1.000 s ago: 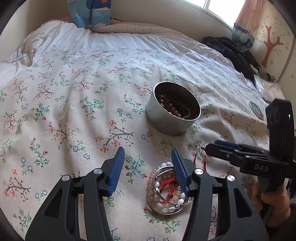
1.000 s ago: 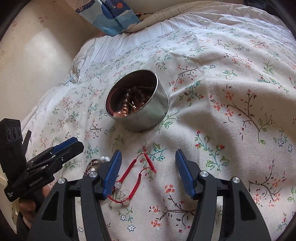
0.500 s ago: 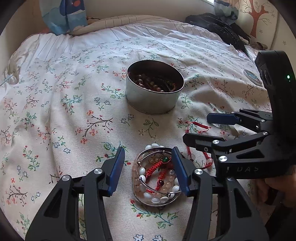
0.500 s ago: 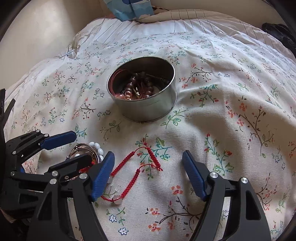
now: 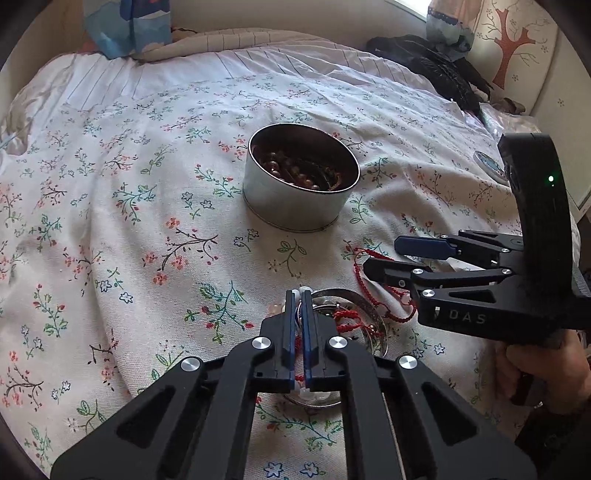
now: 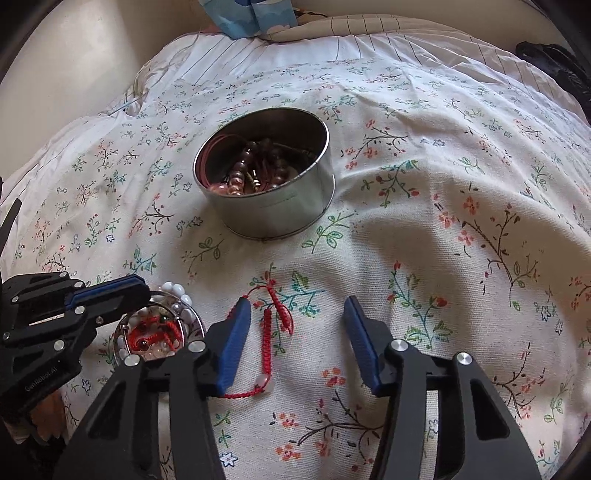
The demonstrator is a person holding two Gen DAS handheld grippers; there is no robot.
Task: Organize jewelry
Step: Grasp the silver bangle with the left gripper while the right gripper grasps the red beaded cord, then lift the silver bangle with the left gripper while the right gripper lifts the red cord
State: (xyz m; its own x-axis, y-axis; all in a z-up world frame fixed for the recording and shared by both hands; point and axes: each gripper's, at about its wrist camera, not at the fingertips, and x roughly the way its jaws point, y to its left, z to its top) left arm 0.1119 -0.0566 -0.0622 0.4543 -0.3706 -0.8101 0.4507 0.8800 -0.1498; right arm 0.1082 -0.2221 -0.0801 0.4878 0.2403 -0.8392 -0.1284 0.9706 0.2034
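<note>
A round metal tin [image 5: 301, 184] [image 6: 269, 184] with several beaded bracelets in it stands on the flowered bedspread. Near me lies a pile of bracelets [image 5: 354, 325] [image 6: 159, 328]: white beads, a silver bangle, red cord. My left gripper [image 5: 300, 299] [image 6: 144, 291] is shut on the pile's near edge, with white beads and cord between its pads. A red cord bracelet [image 6: 269, 328] [image 5: 364, 266] lies flat to the right of the pile. My right gripper [image 6: 295, 325] [image 5: 384, 256] is open and low over it, the cord between its fingers.
The bedspread [image 5: 147, 221] is soft and wrinkled. A blue patterned pillow [image 5: 129, 26] lies at the headboard. A black bag [image 5: 436, 70] sits at the far right. A small round disc [image 5: 489, 164] lies near the bed's right edge.
My left gripper has closed from wide open onto the bracelet pile. My right gripper has come lower over the red cord bracelet and stays open.
</note>
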